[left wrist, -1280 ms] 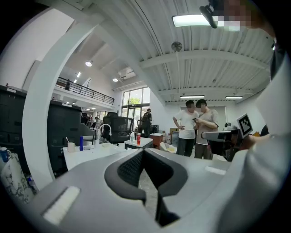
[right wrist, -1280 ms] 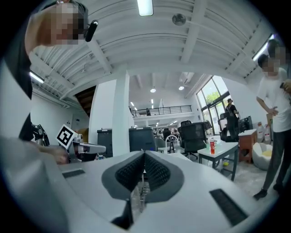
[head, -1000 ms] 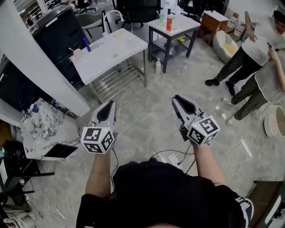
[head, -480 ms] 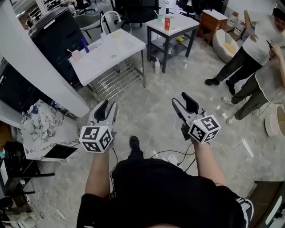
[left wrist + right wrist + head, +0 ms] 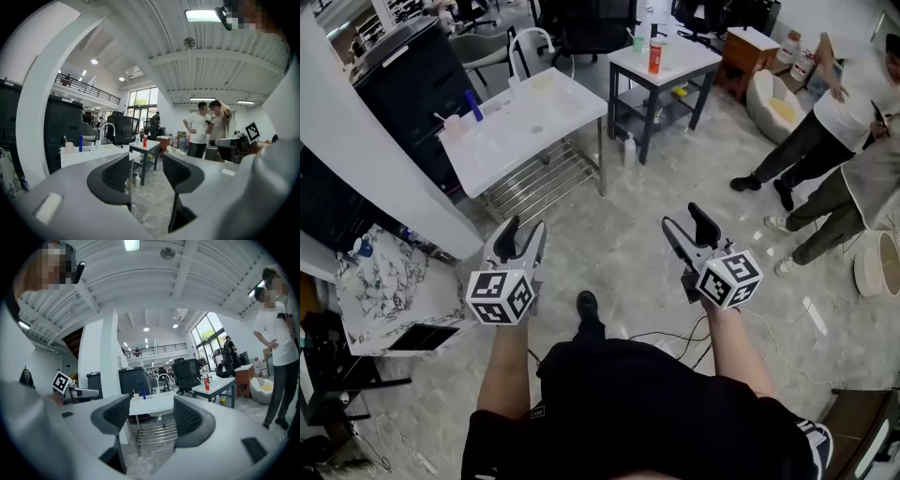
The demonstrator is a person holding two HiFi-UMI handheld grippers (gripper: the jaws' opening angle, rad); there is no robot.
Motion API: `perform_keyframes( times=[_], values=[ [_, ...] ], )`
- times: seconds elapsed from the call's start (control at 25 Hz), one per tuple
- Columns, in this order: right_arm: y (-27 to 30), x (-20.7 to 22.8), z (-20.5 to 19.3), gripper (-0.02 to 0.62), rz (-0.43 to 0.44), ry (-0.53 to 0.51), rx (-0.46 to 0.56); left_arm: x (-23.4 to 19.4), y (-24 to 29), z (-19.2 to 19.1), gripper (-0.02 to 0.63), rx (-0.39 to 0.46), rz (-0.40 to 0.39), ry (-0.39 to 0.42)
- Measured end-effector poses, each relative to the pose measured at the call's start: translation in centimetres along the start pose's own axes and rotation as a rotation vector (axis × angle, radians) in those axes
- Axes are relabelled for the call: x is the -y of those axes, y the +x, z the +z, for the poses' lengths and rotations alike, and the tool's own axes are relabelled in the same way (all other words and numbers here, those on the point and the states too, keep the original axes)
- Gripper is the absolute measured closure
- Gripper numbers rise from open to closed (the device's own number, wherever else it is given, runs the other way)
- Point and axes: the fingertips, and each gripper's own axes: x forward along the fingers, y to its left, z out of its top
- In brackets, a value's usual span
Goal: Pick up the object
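Note:
Both grippers are held at waist height over the stone floor, well short of the tables. My left gripper (image 5: 523,230) (image 5: 146,171) has its jaws opening, with only air between the ribbed pads. My right gripper (image 5: 682,217) (image 5: 146,416) is opening too and holds nothing. Ahead stands a white table (image 5: 534,122) carrying a blue stick-like item (image 5: 472,105) and a small cup (image 5: 450,127). Behind it, a grey table (image 5: 675,61) bears a red can (image 5: 655,54) and a green cup (image 5: 638,38). I cannot tell which of these the task means.
Two people (image 5: 825,141) stand at the right. A dark cabinet (image 5: 412,75) and a white pillar (image 5: 366,159) are at the left, with a marble-patterned box (image 5: 384,281) below them. Cables (image 5: 675,337) lie on the floor by the holder's foot (image 5: 587,305). Office chairs stand at the back.
Both grippers' jaws have gone from shut to wide apart. The holder has stepped forward; a shoe now shows between the arms and the tables sit slightly nearer.

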Motion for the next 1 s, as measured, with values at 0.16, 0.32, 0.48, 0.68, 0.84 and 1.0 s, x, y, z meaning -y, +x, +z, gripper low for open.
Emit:
perform_keyframes(
  times=[0.16,0.32,0.48,0.68,0.84,1.0],
  values=[
    [4.6,1.3,-0.4,0.337,0.0,-0.001,-0.03,-3.0,3.8,-0.5,0.385,-0.023,-0.012,-0.008],
    [10.0,2.6,-1.3,0.337,0.004,0.011,-0.07,-6.3,8.1,-1.2,0.383,-0.049,-0.047,-0.018],
    [15.3,3.7,-1.4,0.337,-0.002,0.013,-0.092,-9.9,11.9,-0.3,0.383,-0.045,-0.077,-0.012],
    [21.4,4.0,-0.3,0.337,-0.009,0.006,-0.104,-14.2,14.8,2.2,0.385,0.014,-0.118,-0.032],
    [24.6,3.9,0.5,0.337,-0.017,0.009,-0.104,-16.6,15.5,3.8,0.433,0.06,-0.173,-0.082],
    [26.7,3.3,1.7,0.337,-0.014,-0.005,-0.101,-19.3,15.8,4.9,0.434,0.086,-0.129,-0.054]
  ],
)
